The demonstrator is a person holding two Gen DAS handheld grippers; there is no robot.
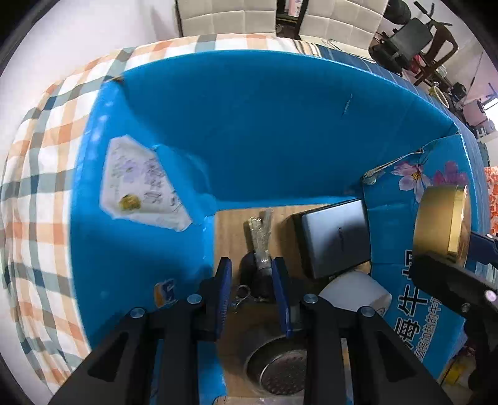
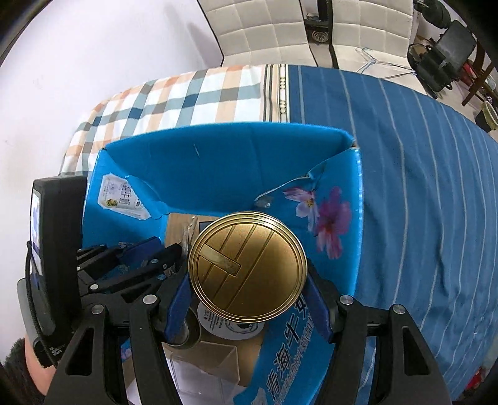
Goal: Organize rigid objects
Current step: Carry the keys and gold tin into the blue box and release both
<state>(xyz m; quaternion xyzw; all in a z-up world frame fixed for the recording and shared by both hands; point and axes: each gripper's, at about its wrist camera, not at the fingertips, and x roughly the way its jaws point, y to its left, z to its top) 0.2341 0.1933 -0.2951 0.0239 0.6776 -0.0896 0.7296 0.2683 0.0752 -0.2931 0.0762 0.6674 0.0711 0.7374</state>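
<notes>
Gripped between the blue fingers point(image 2: 317, 311) of the right gripper point(image 2: 247, 307), a round gold tin point(image 2: 247, 266) is held above the open blue cardboard box point(image 2: 224, 155), its grooved lid turned toward the right wrist camera. In the left wrist view the same tin point(image 1: 442, 224) is seen side-on at the right edge, over the box's flower-printed flap point(image 1: 414, 174).

The left gripper point(image 1: 253, 296) is lowered inside the box, its fingers point(image 1: 224, 293) spread on either side of a dark object wrapped in crinkled clear plastic point(image 1: 261, 249), which lies on the brown cardboard floor; whether the pads touch it cannot be told. A small metal key ring point(image 1: 242, 294) lies just beside that object. To its right a flat dark case with a glossy grey face point(image 1: 336, 236) is leaned against the box wall, and a white rounded container point(image 1: 354, 294) sits just below it. Near the bottom edge a perforated metal strainer point(image 1: 280, 367) is seen between the gripper's arms. A torn white label point(image 1: 140, 183) is stuck on the box's left inner wall.

The box is set on a tabletop covered by a checked cloth point(image 2: 174, 93) and a blue striped cloth point(image 2: 420, 155). White padded chairs point(image 2: 264, 28) are stood behind it.
</notes>
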